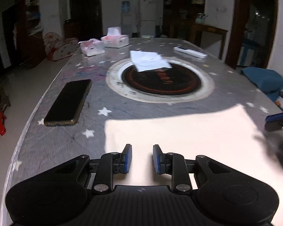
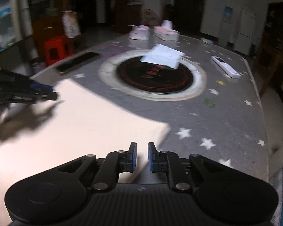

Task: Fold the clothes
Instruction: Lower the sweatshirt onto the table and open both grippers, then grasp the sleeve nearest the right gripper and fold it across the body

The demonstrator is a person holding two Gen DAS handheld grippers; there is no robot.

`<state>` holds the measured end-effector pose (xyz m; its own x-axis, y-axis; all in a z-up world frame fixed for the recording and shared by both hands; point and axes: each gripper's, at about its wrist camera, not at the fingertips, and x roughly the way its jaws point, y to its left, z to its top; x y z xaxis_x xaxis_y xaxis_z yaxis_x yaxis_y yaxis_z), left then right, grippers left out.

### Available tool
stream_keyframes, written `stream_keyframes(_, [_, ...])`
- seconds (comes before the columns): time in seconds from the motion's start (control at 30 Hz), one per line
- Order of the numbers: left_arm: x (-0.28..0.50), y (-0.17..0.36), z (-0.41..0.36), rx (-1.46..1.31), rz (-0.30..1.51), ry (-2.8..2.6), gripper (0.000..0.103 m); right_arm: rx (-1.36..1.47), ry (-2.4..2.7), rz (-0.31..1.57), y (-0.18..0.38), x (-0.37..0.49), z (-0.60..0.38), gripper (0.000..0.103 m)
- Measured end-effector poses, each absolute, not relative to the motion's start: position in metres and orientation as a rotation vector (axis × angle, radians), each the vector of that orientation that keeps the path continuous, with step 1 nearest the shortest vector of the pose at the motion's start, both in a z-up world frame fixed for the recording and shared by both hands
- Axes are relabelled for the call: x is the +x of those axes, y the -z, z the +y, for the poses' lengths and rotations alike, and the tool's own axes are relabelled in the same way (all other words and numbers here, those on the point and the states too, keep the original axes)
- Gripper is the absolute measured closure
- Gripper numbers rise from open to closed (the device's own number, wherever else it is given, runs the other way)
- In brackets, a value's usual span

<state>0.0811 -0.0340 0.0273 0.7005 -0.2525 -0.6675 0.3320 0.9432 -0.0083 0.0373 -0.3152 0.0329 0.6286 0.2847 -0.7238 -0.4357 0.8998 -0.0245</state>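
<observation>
1. while both tools hang over it, the table [image 1: 47, 146] is the biggest thing in view: a grey top printed with white stars, with a round dark hotplate [image 1: 161, 80] set into its middle.
2. across the near edge lies the pale garment [image 1: 179, 131], flat and smooth on the tabletop, its far edge straight and its corners showing in both wrist views; it looks like a neat rectangle, so my guess is that at least 1 fold is already in.
3. the left gripper [image 1: 142, 159] sits over the garment's near left part, jaws spread, nothing between the blue pads.
4. the right gripper [image 2: 142, 156] sits over the garment's near right edge, jaws also parted and empty; the cloth's border runs just under them.
5. judged from this, the step in hand is reaching for a fresh hold before the next fold. the next move calls for both tools to drop to the near edge, pinch 1 layer stack each, and carry it evenly toward the far edge.
6. smaller things sit well apart from the cloth: a white paper [image 1: 149, 60] on the hotplate and a dark phone [image 1: 68, 103] to the left.
</observation>
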Motion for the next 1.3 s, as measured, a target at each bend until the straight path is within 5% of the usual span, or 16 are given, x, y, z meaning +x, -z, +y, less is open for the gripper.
stream_keyframes(0.13, [0.026, -0.032, -0.037, 0.126, 0.711, 0.408, 0.076, -0.228, -0.52, 0.8, -0.033, -0.01, -0.297, 0.077])
stream_keyframes(0.57, [-0.116, -0.008, -0.041, 0.122, 0.687, 0.543, 0.076, -0.311, -0.664, 0.769, -0.012, -0.129, -0.256, 0.067])
stream_keyframes(1.3, [-0.117, -0.028, -0.102, 0.128, 0.605, 0.626, 0.071, 0.006, 0.108, 0.71, -0.001, -0.139, -0.458, 0.061])
